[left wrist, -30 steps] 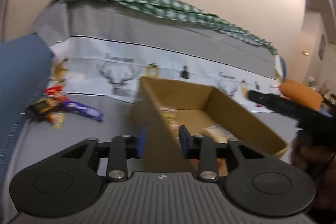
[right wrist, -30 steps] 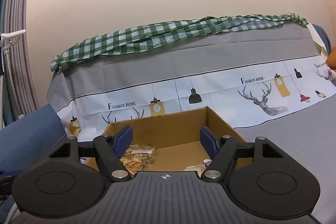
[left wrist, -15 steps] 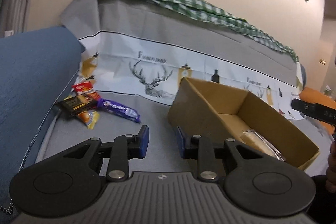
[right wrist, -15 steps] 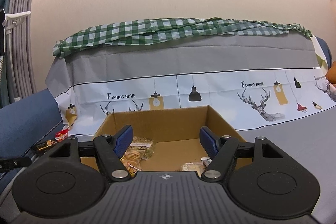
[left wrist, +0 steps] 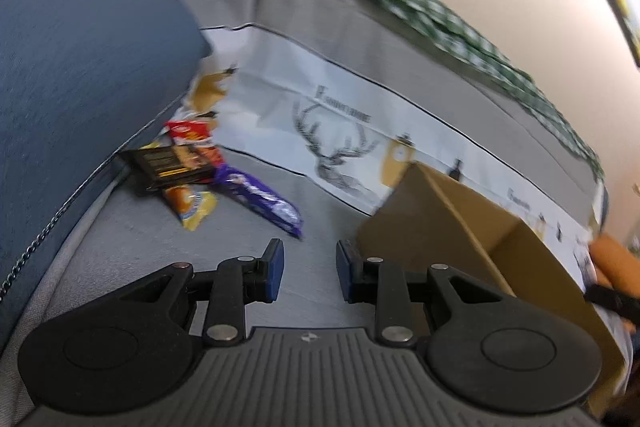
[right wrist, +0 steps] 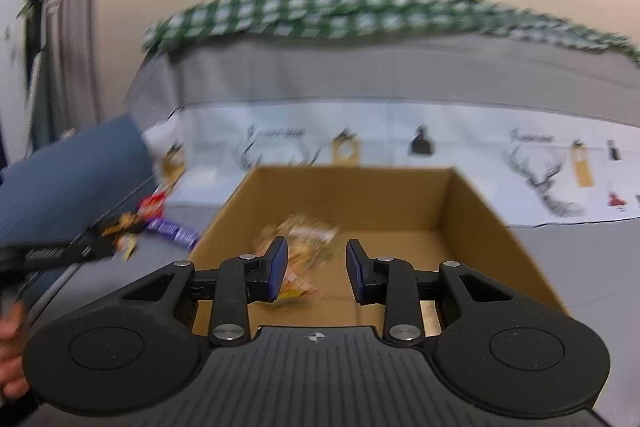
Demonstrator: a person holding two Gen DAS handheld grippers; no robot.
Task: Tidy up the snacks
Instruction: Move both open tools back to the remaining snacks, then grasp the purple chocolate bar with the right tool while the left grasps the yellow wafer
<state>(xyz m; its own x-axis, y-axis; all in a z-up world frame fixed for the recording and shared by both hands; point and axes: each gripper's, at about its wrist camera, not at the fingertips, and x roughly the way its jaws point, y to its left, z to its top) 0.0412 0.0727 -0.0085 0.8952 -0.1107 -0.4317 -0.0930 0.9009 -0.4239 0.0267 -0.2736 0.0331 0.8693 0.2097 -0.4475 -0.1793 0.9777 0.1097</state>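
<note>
Step in hand: judging by where it points, the left gripper is heading for the loose snacks, and nothing is picked up yet.
Left gripper: jaws a narrow gap apart with only grey cover between them; it holds nothing.
Right gripper: right gripper hangs at the near edge of the cardboard box; its jaws are closing, with nothing between the pads, since the packets seen through the gap lie on the box floor.
Snacks outside: a small heap on the grey sofa cover, far left beside the blue cushion: a purple bar nearest, a dark bar, an orange and yellow packet and a red packet.
Snacks inside: a clear bag of biscuits and a yellow packet on the box floor.
Next move: probably reach forward and left, widen the jaws, and close on the purple bar.
Left view only: each packet of the heap told apart; the box seen only from outside.
Right view only: the inside of the box, plus the other gripper's body and a hand at the left edge.
</note>
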